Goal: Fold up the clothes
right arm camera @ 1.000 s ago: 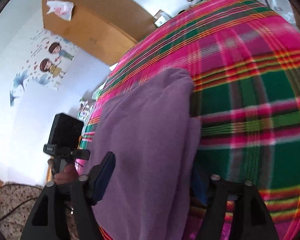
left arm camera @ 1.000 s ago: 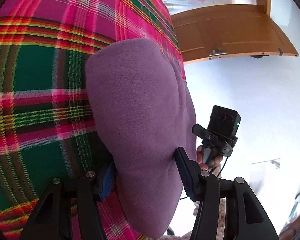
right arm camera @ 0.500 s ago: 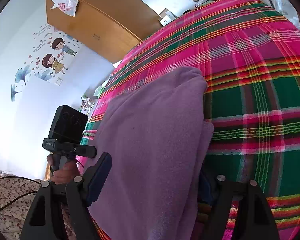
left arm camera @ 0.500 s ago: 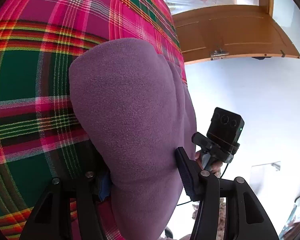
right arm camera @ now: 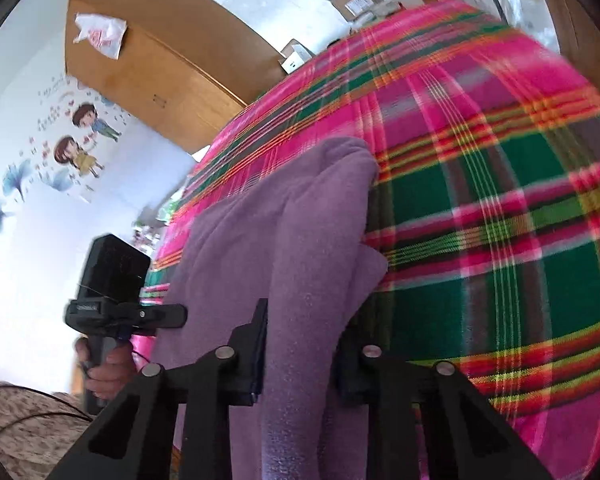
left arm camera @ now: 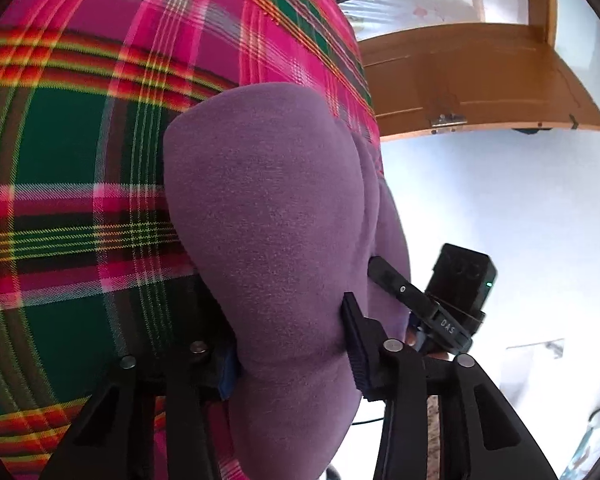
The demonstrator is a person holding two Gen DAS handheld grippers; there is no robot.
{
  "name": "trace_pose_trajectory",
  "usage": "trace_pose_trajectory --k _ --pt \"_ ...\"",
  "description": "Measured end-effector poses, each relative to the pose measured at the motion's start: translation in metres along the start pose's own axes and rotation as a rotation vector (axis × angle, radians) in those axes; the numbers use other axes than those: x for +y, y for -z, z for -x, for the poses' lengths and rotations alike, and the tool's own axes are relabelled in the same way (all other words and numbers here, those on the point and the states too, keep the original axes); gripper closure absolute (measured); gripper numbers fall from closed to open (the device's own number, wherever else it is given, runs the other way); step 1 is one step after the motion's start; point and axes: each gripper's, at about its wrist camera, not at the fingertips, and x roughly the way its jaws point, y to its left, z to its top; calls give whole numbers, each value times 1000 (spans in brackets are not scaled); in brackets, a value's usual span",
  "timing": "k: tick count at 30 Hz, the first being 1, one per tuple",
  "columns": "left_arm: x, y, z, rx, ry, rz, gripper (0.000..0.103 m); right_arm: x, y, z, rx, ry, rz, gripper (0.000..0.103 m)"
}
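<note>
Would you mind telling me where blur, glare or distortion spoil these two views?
Left wrist: plaid blanket smeared toward the upper left, purple garment sharp, white wall overexposed. Right wrist: blanket streaked with motion blur, wall washed out. Both: fisheye bulge and dark corners.

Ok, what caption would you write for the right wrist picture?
Right gripper pinching a purple fleece garment above a pink-green plaid blanket.
</note>
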Motion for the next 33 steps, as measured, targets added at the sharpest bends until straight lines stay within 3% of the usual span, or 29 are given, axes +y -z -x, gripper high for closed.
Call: trace_pose_trajectory --k 11,16,24,33 --pt "-8 -11 29 -42 12 -43 62 24 -15 -8 -61 -103 -20 80" --pt "2 -32 25 -87 -11 -19 62 40 -28 -35 -45 -157 -8 80" --pt "25 -38 58 -162 -42 23 62 70 -42 -79 0 -213 27 80" --pt "25 -28 74 -243 -103 51 62 100 -57 -136 48 -284 35 80"
